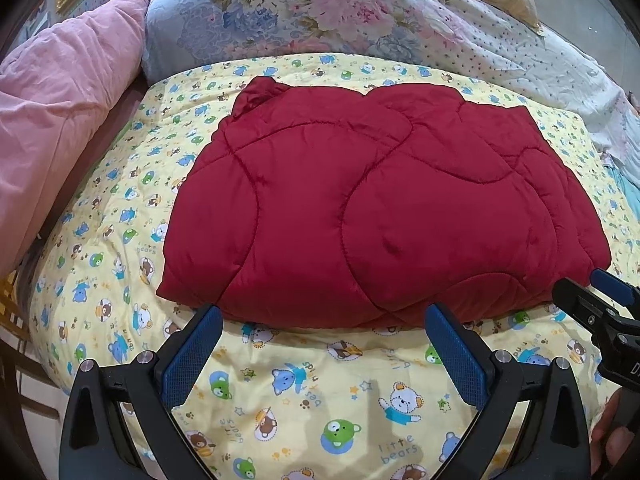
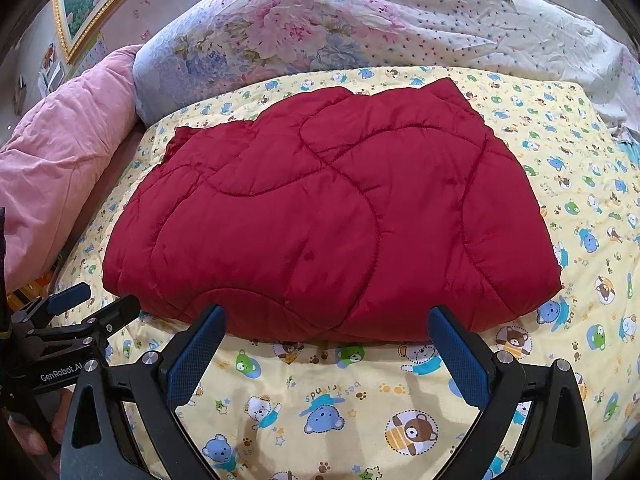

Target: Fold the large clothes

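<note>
A dark red quilted padded garment (image 1: 372, 204) lies folded into a thick, roughly rectangular bundle on the yellow bear-print sheet (image 1: 304, 396); the right wrist view shows it too (image 2: 320, 220). My left gripper (image 1: 324, 320) stands open just short of the bundle's near edge, nothing between its blue pads. The right gripper (image 2: 326, 320) is open as well, at the same near edge and empty. Each gripper shows in the other's view: the right one (image 1: 592, 292) at the bundle's near right corner, the left one (image 2: 96, 300) at its near left corner.
A pink duvet (image 1: 60, 120) is heaped along the left. A floral quilt (image 1: 304, 12) and a dotted white cover (image 2: 500, 28) lie piled behind the garment. A gold-framed picture (image 2: 92, 4) hangs on the far wall. A hand (image 1: 612, 436) holds the right tool.
</note>
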The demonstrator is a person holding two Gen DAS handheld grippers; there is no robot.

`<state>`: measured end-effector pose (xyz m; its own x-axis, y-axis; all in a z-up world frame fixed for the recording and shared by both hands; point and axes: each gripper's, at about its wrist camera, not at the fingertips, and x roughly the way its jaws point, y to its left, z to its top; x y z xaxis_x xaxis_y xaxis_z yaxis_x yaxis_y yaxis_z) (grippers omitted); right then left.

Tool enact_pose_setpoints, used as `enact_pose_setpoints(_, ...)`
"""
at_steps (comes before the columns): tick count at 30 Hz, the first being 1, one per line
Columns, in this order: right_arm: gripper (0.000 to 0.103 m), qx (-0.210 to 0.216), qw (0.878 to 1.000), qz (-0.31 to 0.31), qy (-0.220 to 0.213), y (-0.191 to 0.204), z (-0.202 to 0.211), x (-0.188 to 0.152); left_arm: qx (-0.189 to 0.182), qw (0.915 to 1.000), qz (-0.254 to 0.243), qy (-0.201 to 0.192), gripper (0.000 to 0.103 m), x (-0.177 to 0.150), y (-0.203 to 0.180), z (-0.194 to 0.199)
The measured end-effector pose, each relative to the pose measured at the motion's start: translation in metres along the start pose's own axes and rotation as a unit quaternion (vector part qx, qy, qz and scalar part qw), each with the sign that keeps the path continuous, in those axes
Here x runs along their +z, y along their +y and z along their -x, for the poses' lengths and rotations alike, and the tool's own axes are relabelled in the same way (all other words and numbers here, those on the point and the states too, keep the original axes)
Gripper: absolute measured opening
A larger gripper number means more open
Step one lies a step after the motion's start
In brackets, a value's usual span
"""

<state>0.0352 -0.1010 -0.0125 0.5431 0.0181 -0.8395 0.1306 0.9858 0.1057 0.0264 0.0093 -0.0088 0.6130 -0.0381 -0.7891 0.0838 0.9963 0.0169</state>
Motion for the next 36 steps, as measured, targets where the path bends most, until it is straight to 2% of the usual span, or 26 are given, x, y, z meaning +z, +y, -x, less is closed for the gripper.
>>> enact_pose_setpoints(36,0.102,-0.001,1.0,-0.003,-0.005,-0.0015,0.0033,0.0028,0.005,0.9999,-0.009,-0.006,0.102,0.0008,0.0016,0.0008)
